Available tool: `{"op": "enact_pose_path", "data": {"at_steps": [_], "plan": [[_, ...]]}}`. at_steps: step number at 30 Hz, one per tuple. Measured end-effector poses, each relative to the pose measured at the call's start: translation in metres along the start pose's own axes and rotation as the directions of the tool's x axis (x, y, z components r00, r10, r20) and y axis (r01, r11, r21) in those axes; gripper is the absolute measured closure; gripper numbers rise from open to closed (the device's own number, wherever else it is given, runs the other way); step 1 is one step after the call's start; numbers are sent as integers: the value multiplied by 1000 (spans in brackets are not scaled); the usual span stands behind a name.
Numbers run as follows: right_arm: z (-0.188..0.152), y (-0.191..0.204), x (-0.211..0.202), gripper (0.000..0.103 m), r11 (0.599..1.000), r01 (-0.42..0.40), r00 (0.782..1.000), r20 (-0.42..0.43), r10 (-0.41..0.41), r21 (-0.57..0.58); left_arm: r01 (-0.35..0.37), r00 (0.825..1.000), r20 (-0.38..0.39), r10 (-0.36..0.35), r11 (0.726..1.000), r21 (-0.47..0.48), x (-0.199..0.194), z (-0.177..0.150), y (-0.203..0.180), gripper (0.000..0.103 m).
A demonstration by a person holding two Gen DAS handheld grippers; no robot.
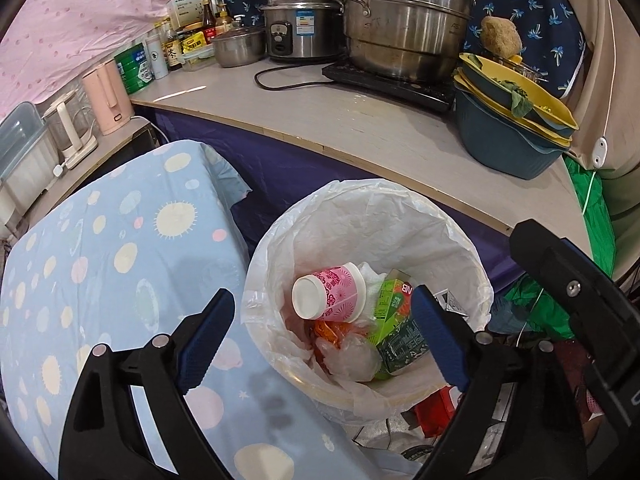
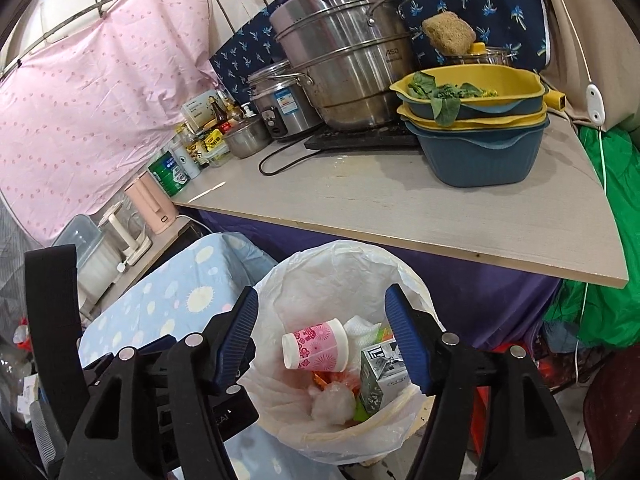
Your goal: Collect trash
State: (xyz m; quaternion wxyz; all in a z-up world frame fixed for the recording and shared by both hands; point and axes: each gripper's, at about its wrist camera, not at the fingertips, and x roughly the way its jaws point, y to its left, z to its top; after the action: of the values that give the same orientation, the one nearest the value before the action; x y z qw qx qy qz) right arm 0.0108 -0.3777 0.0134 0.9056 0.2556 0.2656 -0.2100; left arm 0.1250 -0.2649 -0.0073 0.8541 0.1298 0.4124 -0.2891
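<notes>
A white bin with a plastic liner stands on the floor below the counter; it also shows in the right wrist view. Inside lie a pink flowered paper cup, a green drink carton, white tissue, a crumpled clear bag and orange wrapping. My left gripper is open and empty above the bin's near-left rim. My right gripper is open and empty above the bin. The right gripper's body shows at the right of the left wrist view.
A blue dotted cloth-covered surface lies left of the bin. The wooden counter behind holds steel pots, a rice cooker, stacked blue and yellow basins, bottles and a pink kettle. Green cloth and clutter lie at right.
</notes>
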Motion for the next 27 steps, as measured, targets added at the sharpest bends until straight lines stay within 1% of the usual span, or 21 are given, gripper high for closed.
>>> {"op": "enact_pose_path", "data": {"at_steps": [4,6,15,19,26,27], "plan": [[-1,7,-8,37,1000,11,1000,12,-11,-21,-2,1000,7,2,1000,-7,-7,-2,5,17],[-4,10,-13,34,999,20,1000,17,-19,-35,-3,1000,13,3,1000,-11,-11,-4,7,16],[-12,23,-29,32,995,46,999,30,-44,-88,-14,1000,22,14,999,-29,-27,-12,16,13],[-17,27,-34,31,993,55,998,25,-52,-105,-22,999,24,23,999,-39,-33,-18,22,11],[-33,32,-44,19,991,66,998,14,-65,-119,-50,998,25,51,998,-41,-42,-30,32,10],[-35,32,-46,19,991,69,998,13,-68,-118,-54,998,25,55,998,-43,-43,-32,33,10]]}}
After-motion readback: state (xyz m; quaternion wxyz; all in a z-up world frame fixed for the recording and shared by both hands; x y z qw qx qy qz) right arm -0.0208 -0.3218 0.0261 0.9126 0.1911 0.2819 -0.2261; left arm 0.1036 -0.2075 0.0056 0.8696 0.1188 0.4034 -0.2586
